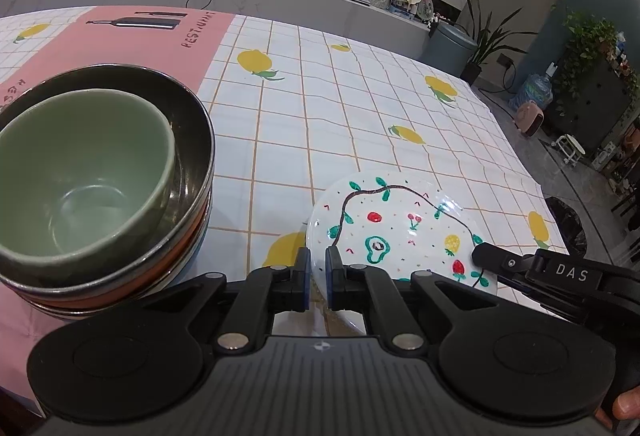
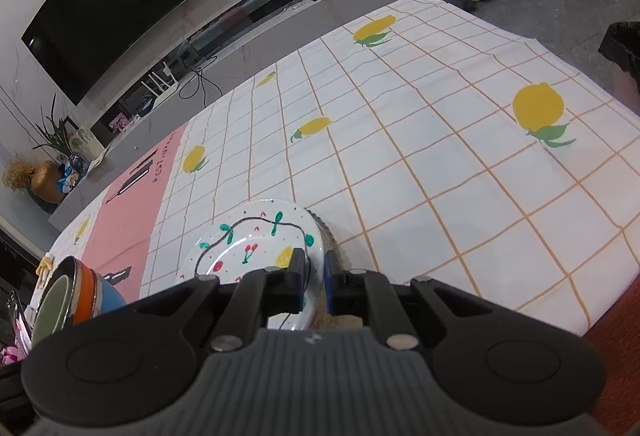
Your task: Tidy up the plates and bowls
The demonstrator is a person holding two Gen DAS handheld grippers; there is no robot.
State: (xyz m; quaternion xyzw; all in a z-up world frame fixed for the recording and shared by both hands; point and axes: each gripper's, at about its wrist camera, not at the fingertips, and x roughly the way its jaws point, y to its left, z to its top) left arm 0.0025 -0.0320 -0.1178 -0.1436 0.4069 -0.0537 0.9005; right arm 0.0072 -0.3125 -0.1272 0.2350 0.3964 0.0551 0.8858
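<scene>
Gripping the near rim of the painted plate (image 1: 400,232), the left gripper (image 1: 318,278) has its blue pads narrowed onto the edge at 6 o'clock of the left wrist view. The right gripper (image 2: 316,282) pinches the same plate (image 2: 256,240) by its rim, pads close on either side; its black finger reaches the plate's edge at 4 o'clock in the left view. Only the right wrist view shows a ridged object (image 2: 330,240) under the plate's far side. At 9 o'clock the left view shows the green bowl (image 1: 80,172) nested in a dark bowl (image 1: 192,140) atop a stack, just beside the plate. Beyond spreads the lemon-print tablecloth (image 1: 360,96); a television (image 2: 116,4) hangs at 11 o'clock.
</scene>
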